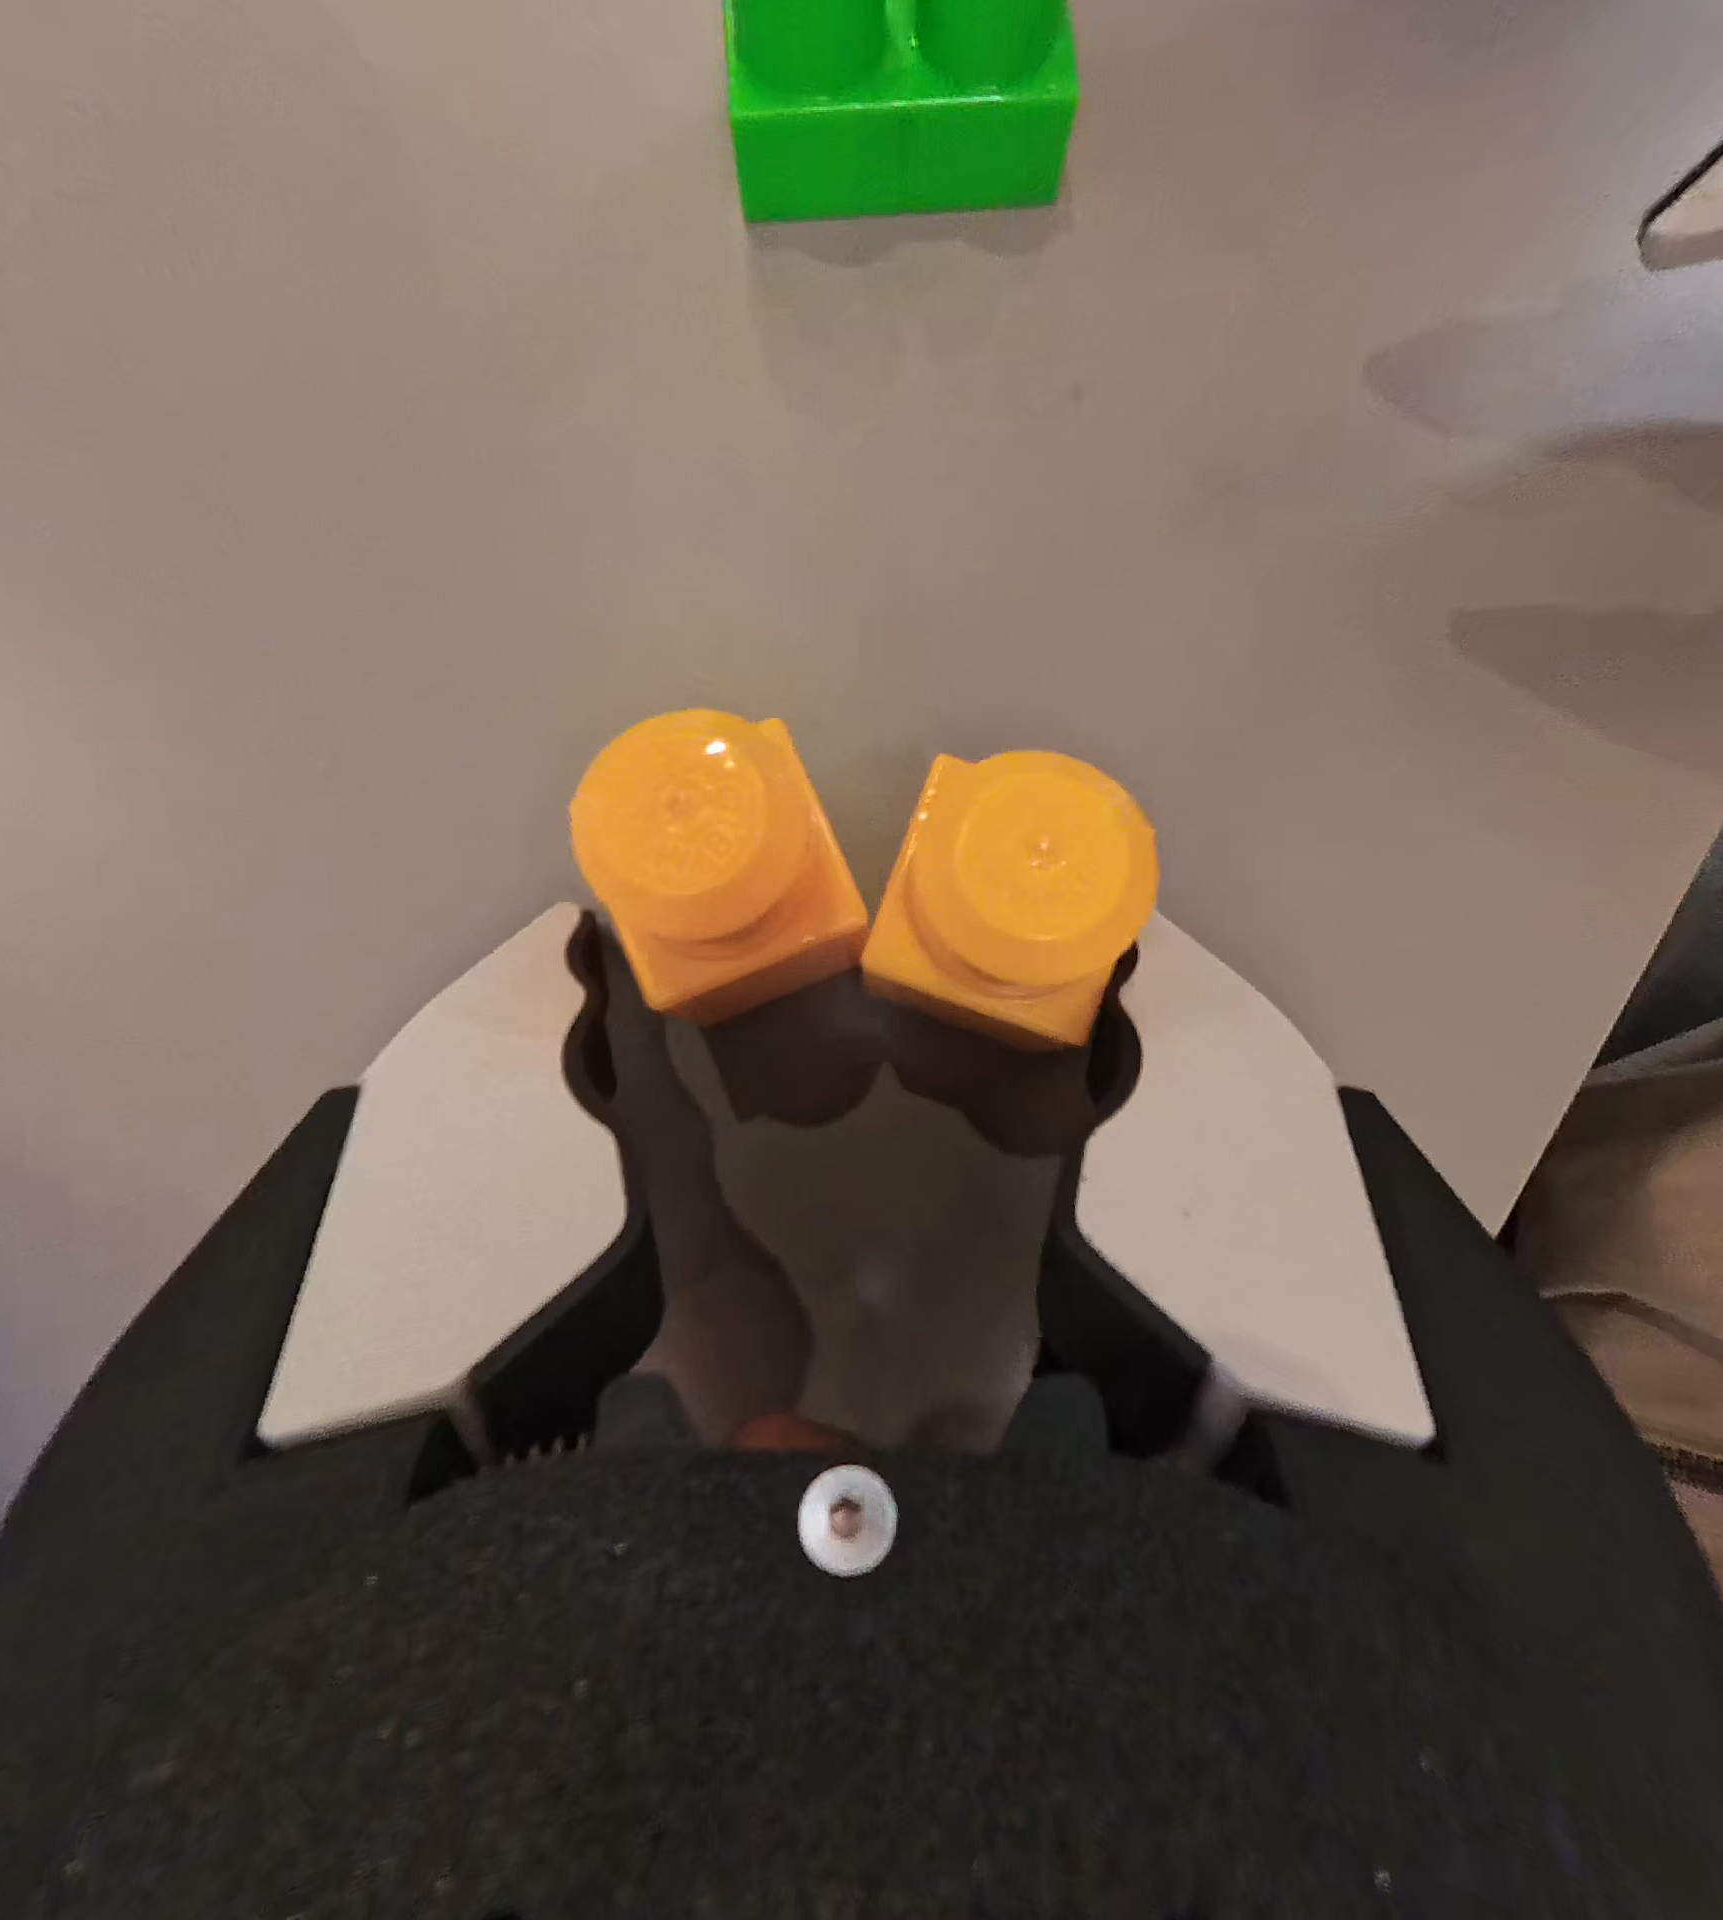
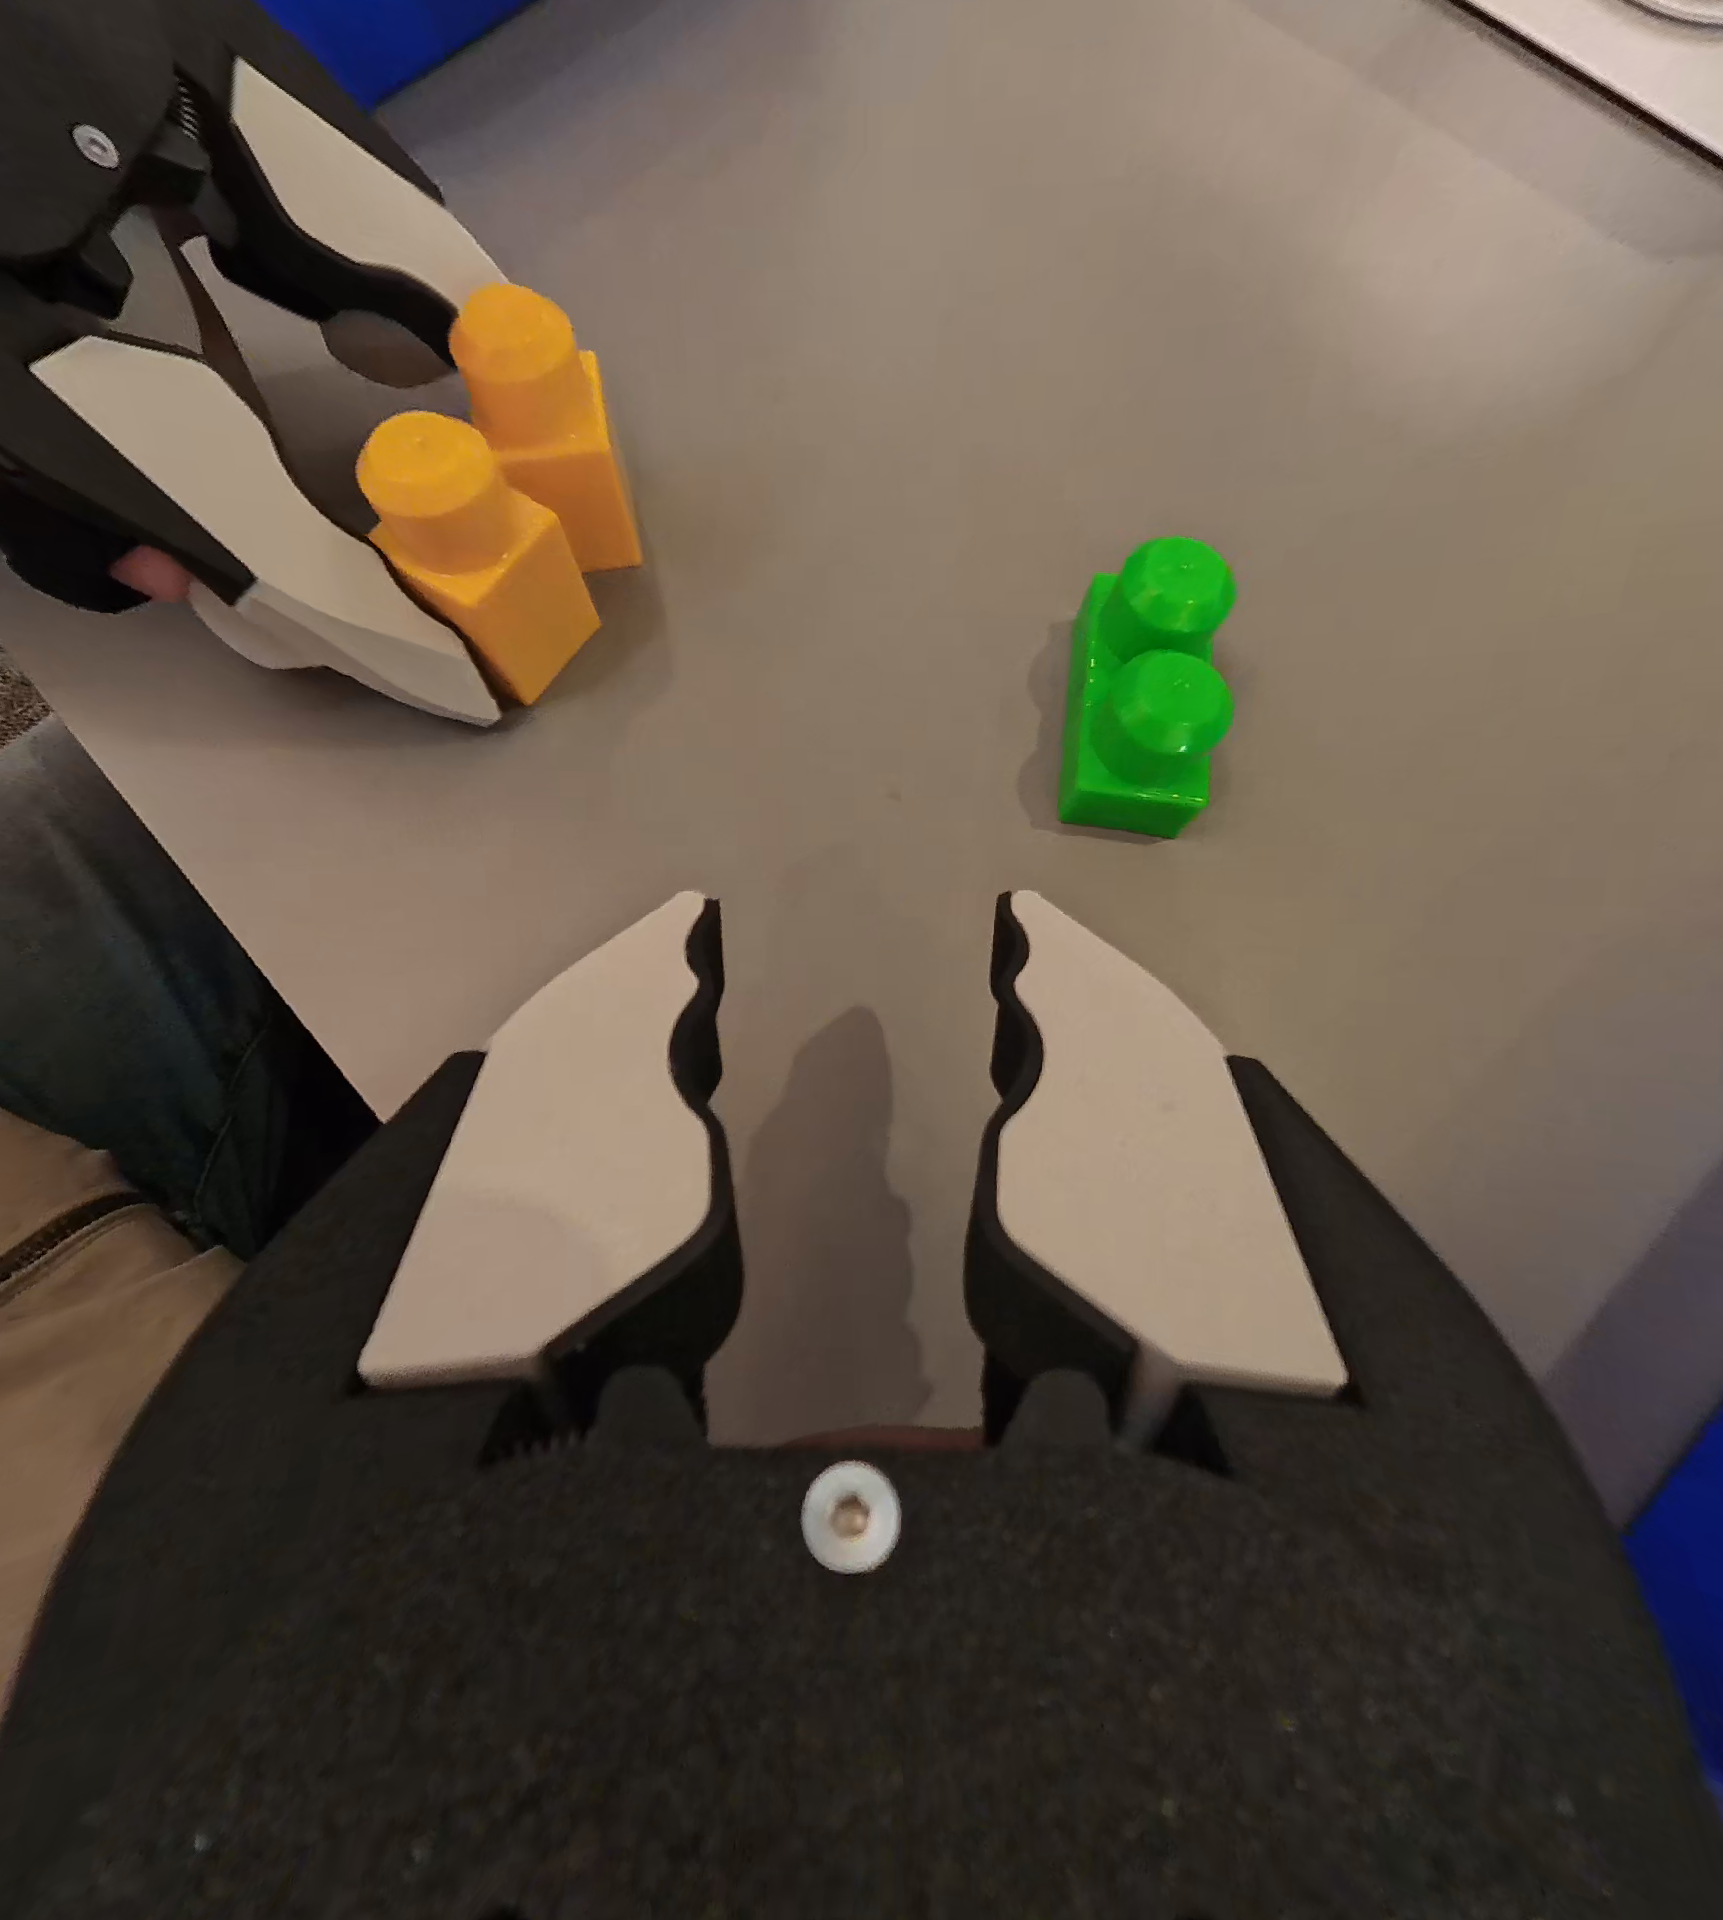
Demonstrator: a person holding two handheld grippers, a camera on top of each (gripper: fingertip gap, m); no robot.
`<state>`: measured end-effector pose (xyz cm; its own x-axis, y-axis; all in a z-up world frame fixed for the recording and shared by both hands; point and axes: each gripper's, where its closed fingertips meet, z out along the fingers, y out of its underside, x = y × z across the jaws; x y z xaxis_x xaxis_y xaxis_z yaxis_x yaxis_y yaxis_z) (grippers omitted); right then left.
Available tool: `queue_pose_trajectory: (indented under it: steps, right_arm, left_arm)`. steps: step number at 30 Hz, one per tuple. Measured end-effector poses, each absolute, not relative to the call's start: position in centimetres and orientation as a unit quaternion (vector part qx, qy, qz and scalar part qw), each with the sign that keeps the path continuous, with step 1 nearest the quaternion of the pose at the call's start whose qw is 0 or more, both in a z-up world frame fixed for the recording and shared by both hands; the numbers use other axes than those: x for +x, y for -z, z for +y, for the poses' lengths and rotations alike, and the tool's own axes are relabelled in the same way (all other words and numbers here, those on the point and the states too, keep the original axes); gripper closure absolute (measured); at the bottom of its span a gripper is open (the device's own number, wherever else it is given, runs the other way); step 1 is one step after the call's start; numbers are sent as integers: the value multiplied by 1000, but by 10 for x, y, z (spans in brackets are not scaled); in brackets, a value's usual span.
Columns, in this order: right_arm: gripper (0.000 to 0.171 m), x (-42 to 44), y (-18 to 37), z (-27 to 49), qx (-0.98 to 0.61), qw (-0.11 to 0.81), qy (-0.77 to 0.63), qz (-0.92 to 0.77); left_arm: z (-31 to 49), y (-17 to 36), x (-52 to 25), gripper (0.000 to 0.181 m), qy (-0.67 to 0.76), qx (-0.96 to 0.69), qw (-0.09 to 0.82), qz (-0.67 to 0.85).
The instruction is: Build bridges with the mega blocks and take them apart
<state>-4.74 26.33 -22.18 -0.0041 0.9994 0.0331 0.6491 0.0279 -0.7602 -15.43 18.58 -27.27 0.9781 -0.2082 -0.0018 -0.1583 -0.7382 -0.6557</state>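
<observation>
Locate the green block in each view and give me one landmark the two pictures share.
Left wrist view: the green block sits at the top edge, just right of centre, partly cut off by the frame, on the grey table.
Right wrist view: it lies right of centre, studs up, beyond the open right gripper.
Shared landmark: the two orange blocks between the left gripper's fingers.

- Orange blocks (image 1: 862,883) — glossy, smooth plastic.
- Green block (image 2: 1143,691) — shiny plastic with faint layered ridges.
- Table (image 1: 317,468) — matt, smooth grey.
- Right gripper (image 2: 857,935) — rough, grainy black body, smooth matt white finger plates, metal screw.
</observation>
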Motion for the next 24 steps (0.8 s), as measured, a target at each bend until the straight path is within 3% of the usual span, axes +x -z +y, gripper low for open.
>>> queue_pose_trajectory:
  steps: [10,24]
  right_arm:
    - [122,-48,221,261,-635,303,-289,-649]
    - [121,-47,219,260,-634,303,-291,-649]
  left_arm:
    - [200,271,-160,81,-2,-931,355,79]
    - [219,269,-160,86,11,-928,368,53]
